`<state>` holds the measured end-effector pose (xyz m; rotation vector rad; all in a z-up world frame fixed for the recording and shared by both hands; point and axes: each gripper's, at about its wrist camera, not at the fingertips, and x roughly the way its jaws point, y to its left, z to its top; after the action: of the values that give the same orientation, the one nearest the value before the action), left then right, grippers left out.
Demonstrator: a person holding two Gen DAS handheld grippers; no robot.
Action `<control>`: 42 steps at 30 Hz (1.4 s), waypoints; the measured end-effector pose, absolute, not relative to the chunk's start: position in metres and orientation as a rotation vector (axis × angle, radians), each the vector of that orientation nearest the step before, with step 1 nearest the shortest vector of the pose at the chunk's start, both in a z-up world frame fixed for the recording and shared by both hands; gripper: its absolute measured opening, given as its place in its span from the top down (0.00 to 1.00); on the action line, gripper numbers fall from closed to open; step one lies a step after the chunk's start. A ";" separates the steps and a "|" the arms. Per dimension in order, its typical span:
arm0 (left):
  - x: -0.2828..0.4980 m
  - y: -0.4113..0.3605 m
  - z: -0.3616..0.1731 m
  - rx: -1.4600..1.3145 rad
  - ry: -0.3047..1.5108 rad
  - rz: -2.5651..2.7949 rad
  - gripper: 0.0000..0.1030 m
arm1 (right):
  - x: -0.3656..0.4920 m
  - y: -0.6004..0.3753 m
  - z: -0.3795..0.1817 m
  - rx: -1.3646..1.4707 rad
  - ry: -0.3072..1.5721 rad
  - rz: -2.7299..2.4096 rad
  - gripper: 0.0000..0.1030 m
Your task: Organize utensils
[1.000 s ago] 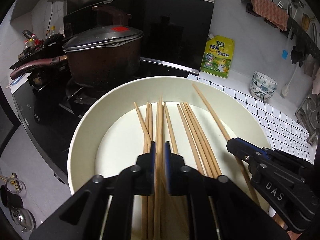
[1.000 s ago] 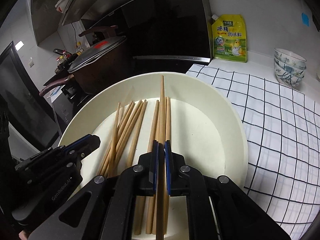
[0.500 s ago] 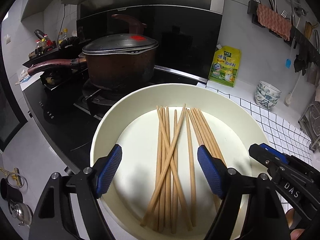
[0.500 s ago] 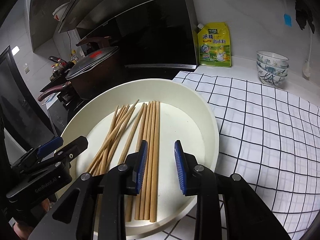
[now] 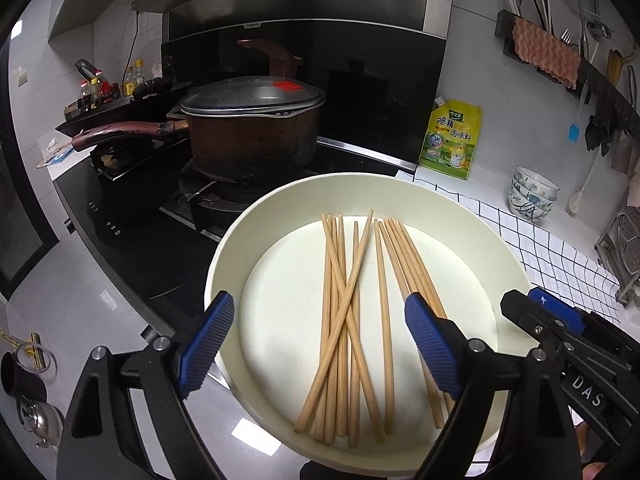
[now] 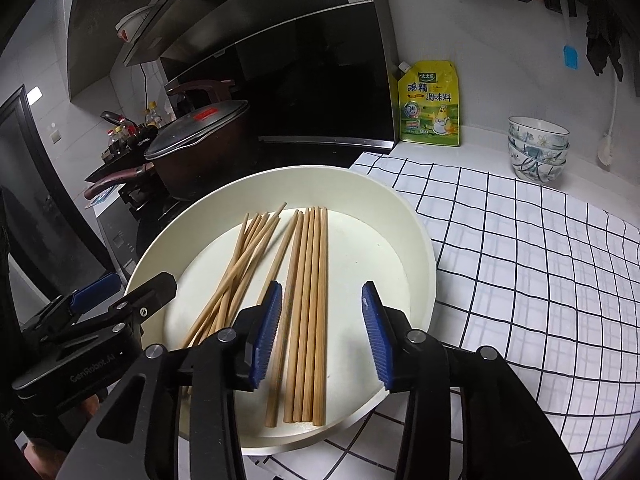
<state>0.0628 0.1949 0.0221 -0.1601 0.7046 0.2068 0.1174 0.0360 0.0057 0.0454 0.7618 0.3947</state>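
Left wrist view: left gripper (image 5: 316, 344) and right gripper (image 6: 320, 332) fingers have just spread apart, releasing chopsticks (image 5: 348, 312) into the plate (image 5: 224, 248); bundles lie loose, unsorted.

Both wrist views look steeply down, close over the shared plate (image 5: 224, 248).
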 end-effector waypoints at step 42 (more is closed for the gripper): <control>0.039 0.189 0.036 -0.128 0.712 0.240 0.06 | 0.078 0.022 0.021 0.020 0.712 0.302 0.29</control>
<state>0.0390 0.1893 0.0365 -0.1280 0.7124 0.2400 0.0781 0.0216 0.0214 0.0201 0.7115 0.3025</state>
